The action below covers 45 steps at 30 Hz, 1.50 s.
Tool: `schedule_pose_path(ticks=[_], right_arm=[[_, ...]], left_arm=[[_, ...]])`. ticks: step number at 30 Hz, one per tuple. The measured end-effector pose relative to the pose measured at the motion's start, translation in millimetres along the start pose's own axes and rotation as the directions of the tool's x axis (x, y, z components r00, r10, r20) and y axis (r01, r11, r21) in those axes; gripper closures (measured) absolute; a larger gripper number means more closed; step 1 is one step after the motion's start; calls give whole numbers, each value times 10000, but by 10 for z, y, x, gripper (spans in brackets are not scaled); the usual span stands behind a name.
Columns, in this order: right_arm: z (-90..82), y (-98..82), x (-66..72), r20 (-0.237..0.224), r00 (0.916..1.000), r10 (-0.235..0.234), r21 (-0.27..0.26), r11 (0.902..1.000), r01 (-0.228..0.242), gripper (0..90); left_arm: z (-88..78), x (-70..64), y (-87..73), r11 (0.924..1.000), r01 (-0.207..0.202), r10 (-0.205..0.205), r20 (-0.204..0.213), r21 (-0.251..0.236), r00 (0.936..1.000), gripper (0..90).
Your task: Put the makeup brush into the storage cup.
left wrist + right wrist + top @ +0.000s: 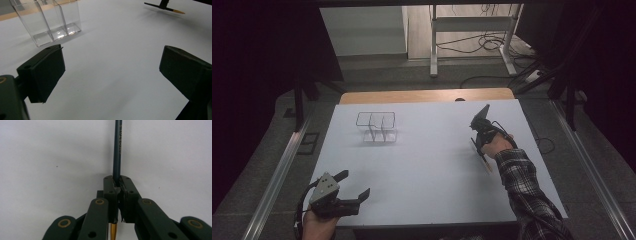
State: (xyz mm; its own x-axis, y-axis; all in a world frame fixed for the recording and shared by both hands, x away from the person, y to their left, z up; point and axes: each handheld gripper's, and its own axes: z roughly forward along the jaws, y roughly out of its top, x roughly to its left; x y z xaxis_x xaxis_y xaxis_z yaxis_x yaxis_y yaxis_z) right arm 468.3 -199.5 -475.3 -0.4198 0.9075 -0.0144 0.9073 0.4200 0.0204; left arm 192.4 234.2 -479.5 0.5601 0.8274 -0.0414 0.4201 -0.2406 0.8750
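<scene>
Right gripper view, pen (117, 147) clamped between right gripper (117, 187) jaws

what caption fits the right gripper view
Right gripper shut on a dark pencil above the white table.
</scene>
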Motion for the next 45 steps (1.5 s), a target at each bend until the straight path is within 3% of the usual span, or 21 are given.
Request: schedule_pose_path(ticks=[8,16,22,30,35,45], right_arm=[[-100,-52,35,-241,9991,-351,-578,9978,336,843],[-182,-141,29,-446,9966,-690,-1300,9895,627,843],[-228,-182,54,-446,9933,-1066,-1427,9848,993,843],[-307,-237,123,-278,9823,-1854,-1662,9698,1784,843],[-376,-287,199,-161,9707,-2398,-1725,9569,2336,843],[-486,-338,273,-77,9601,-2796,-1807,9447,2737,843]], left_arm=[[0,1,0,10000,2,-2,-3,3,10000,65],[2,-3,1,10000,-7,7,-5,11,10000,65],[3,-1,2,10000,56,-56,21,11,10000,66],[-4,-23,14,9999,-111,110,-28,-51,9999,66],[0,-46,20,9994,-338,337,-152,-16,9993,67],[8,-74,31,9984,-548,551,-227,167,9982,67]])
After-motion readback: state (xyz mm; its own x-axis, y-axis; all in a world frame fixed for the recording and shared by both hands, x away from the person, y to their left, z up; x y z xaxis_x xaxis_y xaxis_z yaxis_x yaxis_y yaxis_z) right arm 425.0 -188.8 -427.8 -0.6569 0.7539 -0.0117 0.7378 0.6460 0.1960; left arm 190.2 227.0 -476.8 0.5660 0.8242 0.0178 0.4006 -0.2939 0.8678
